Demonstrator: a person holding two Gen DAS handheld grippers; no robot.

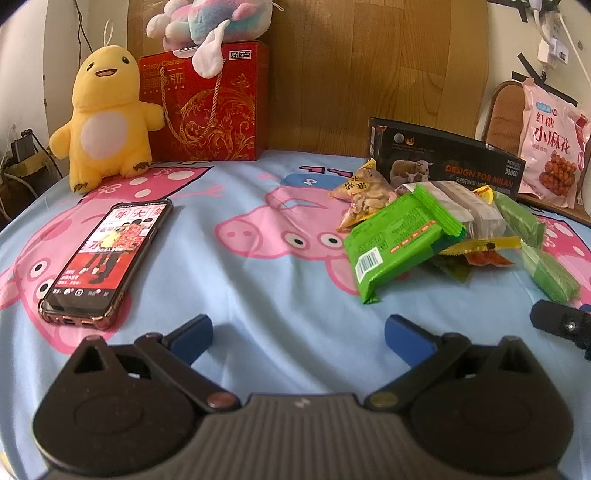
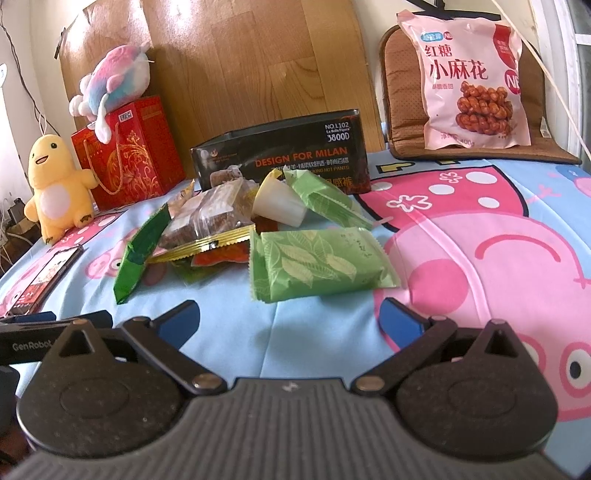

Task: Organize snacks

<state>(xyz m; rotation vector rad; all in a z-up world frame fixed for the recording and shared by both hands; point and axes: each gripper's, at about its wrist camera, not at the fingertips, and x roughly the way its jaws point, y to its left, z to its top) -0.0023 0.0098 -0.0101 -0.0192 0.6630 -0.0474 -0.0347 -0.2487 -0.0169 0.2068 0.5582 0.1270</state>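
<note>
A pile of snack packets lies on the pig-print sheet in front of a black box point(image 1: 450, 162) point(image 2: 284, 151). A bright green packet with a barcode point(image 1: 395, 240) lies nearest in the left wrist view; a leaf-print green packet point(image 2: 317, 262) lies nearest in the right wrist view. A clear brown-cake packet point(image 2: 210, 218) and an orange nut packet point(image 1: 362, 195) are in the pile. My left gripper point(image 1: 299, 332) is open and empty, short of the pile. My right gripper point(image 2: 290, 317) is open and empty just before the leaf-print packet.
A phone point(image 1: 107, 254) lies at the left. A yellow plush point(image 1: 107, 114), a red gift box point(image 1: 207, 107) with a pastel plush point(image 1: 210, 22) stand at the back. A pink snack bag point(image 2: 472, 77) leans on a brown cushion point(image 2: 402, 99).
</note>
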